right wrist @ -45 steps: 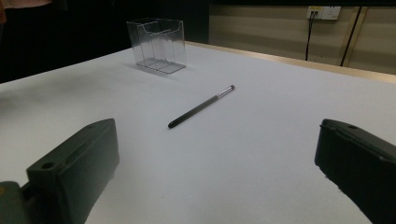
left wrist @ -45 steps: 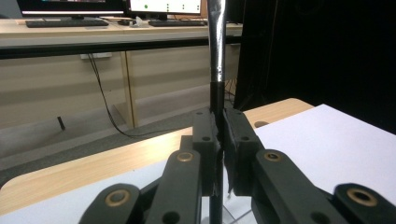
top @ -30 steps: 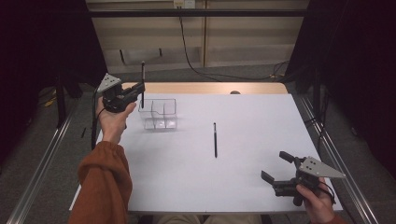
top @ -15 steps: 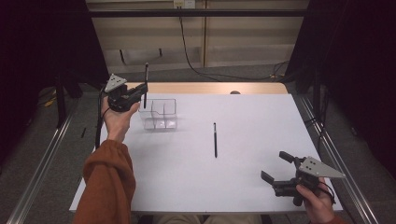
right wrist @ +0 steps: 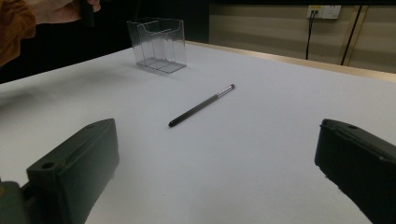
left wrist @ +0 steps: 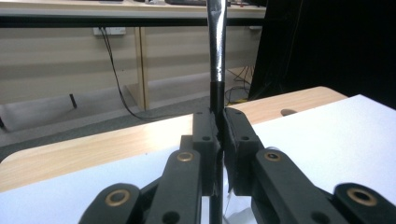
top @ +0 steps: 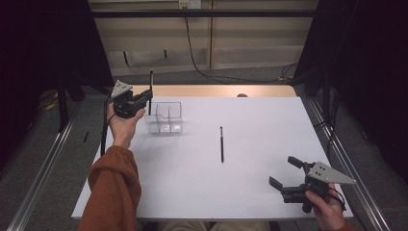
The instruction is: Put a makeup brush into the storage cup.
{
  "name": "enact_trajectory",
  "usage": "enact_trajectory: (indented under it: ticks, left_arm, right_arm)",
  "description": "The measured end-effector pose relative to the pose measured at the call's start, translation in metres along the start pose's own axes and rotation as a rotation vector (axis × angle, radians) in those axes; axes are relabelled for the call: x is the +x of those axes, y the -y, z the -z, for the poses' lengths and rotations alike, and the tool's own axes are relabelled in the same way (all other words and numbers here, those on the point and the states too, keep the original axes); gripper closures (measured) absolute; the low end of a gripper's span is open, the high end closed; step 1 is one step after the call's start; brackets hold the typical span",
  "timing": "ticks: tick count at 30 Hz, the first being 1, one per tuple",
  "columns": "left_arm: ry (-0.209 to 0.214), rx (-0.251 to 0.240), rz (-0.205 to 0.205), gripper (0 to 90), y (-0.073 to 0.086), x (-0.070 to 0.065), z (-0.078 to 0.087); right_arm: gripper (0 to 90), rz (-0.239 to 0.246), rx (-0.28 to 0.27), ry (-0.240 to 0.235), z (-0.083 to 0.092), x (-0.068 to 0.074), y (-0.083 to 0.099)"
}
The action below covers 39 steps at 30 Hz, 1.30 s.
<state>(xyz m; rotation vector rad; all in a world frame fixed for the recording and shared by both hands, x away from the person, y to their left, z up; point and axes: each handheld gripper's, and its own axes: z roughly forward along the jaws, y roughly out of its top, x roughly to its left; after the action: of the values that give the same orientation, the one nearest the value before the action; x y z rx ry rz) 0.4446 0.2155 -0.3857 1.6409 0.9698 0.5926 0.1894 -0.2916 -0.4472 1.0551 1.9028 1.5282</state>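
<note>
I see a white tabletop (top: 269, 192) with a light wood strip (top: 211, 91) along its far edge. Beyond it runs a beige panelled wall (top: 250, 43) with a socket (top: 189, 4) and a hanging black cable (top: 192, 53). Grey carpet (top: 43, 144) flanks both sides; black curtains (top: 365, 57) darken the corners.

White table (top: 250, 183): clear plastic holder (top: 165, 117) standing near far left corner; black pen (top: 221, 143) lying flat near centre, well apart.
</note>
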Motion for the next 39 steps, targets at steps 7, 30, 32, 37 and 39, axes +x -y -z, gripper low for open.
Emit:
enact_trajectory:
  ticks: [7,30,32,37,39]
  left_arm:
    - [-0.013,0.018,0.003,84.3,0.007,0.004,0.000]
    - [-0.018,0.064,-0.030,84.2,0.026,0.002,-0.004]
    - [-0.020,0.063,-0.022,84.2,0.027,0.003,-0.003]
    - [-0.019,0.075,-0.019,84.2,0.029,0.003,-0.003]
    - [-0.020,0.073,-0.018,84.2,0.029,0.003,-0.003]
  right_arm:
    - [0.0,0.003,0.000,-0.001,0.000,0.000,0.000]
    - [0.0,0.004,0.002,-0.003,0.000,0.000,0.000]
    - [0.0,0.004,0.001,-0.002,0.000,0.000,0.000]
    - [0.0,0.004,0.004,-0.004,-0.001,0.000,0.000]
    - [0.0,0.003,0.005,-0.004,-0.001,0.001,0.000]
